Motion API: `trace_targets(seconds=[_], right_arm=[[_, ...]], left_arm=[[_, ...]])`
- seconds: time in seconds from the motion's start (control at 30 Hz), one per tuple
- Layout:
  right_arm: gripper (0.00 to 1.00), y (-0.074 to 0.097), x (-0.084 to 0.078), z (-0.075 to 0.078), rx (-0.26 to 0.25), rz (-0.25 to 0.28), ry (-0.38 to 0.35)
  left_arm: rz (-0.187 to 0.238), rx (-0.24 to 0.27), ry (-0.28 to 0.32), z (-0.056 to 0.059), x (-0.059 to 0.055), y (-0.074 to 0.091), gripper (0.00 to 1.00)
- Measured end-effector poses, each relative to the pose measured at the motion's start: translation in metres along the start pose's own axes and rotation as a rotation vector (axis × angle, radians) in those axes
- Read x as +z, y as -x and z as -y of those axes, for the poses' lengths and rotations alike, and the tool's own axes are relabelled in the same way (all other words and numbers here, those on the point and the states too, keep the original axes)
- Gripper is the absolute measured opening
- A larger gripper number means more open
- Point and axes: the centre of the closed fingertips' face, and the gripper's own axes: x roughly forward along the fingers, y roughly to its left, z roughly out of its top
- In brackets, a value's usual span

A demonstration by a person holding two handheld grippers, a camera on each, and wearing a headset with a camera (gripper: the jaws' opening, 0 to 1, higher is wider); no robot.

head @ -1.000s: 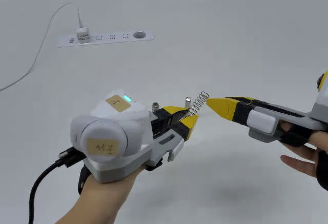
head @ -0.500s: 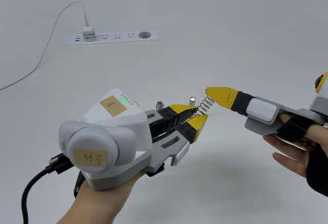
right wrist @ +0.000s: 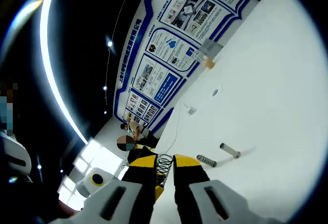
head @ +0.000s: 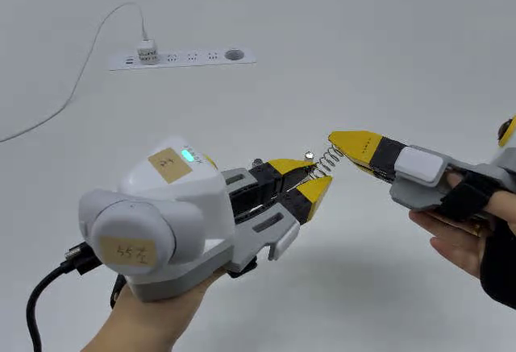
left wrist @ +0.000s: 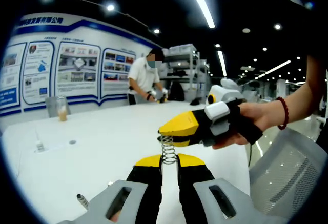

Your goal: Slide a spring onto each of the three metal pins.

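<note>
**Threading step.** The right gripper (head: 340, 141) reaches in from the right, its yellow jaws pinched on the upper end of a spring (head: 326, 161). The spring slants down to the tips of the left gripper (head: 305, 180), and both grippers are held up off the workbench (head: 363, 46).

In the left gripper view, that gripper's 2 jaws stand close together with a narrow slot between them, and the spring's lower end sits in the slot. The coils hide whether the jaws clamp a pin there, so their grip cannot be told. 1 shiny pin top (head: 309, 156) shows just beside the spring.

In the right gripper view, a 2nd spring (right wrist: 206, 160) and a loose pin (right wrist: 229, 150) lie near each other on the bench.

**Judged stage:** 1 spring is being fed on, and at least 1 pairing remains.

**Next move:** it calls for keeping spring and pin on 1 axis and pushing along it. The right jaws should then ease off without letting the coil spring back.
</note>
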Motion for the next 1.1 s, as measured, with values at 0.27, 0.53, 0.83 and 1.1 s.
trace_targets(seconds=[0.27,0.53,0.83,1.1], right_arm=[[0.12,-0.001,-0.001,-0.005,0.026,-0.002,0.017],[0.11,-0.003,-0.005,-0.009,0.03,-0.027,0.129],[0.11,-0.006,-0.001,-0.004,-0.019,-0.045,0.278],[0.11,-0.01,0.01,-0.002,-0.048,-0.035,0.397]], left_arm=[[-0.04,0.007,-0.042,-0.001,-0.003,0.001,0.1],[-0.09,0.034,-0.036,-0.005,-0.012,0.002,0.18],[-0.162,0.07,-0.026,-0.011,-0.026,0.011,0.27],[-0.19,0.122,0.006,-0.02,-0.038,0.024,0.32]])
